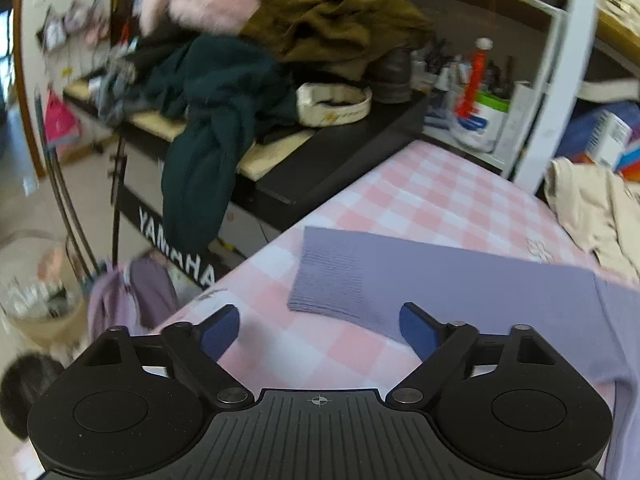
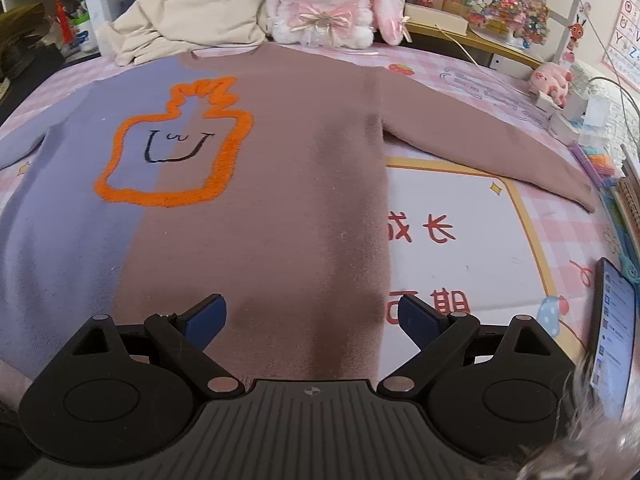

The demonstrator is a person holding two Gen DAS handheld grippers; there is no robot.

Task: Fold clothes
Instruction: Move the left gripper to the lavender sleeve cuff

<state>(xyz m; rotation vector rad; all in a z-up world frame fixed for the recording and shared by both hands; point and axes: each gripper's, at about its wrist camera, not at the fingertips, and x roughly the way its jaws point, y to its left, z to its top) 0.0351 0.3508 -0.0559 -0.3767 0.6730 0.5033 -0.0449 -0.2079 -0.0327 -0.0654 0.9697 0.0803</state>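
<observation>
A two-tone sweater (image 2: pixel 256 184), lilac on its left half and dusty brown on its right, lies flat and face up on the pink checked table, with an orange outlined motif (image 2: pixel 172 144) on the chest. Its brown sleeve (image 2: pixel 492 144) stretches out to the right. Its lilac sleeve (image 1: pixel 440 276) lies flat in the left wrist view, ribbed cuff (image 1: pixel 328 276) pointing left. My left gripper (image 1: pixel 320 330) is open and empty, just short of that cuff. My right gripper (image 2: pixel 310 316) is open and empty above the sweater's lower brown hem.
A beige garment (image 2: pixel 188 16) and a pink-and-white plush rabbit (image 2: pixel 324 0) sit at the table's far edge. A phone (image 2: pixel 612 336) lies at the right. Small boxes and pens (image 2: pixel 580 128) crowd the right edge. A keyboard stand piled with clothes (image 1: pixel 224 92) stands left of the table (image 1: pixel 420 196).
</observation>
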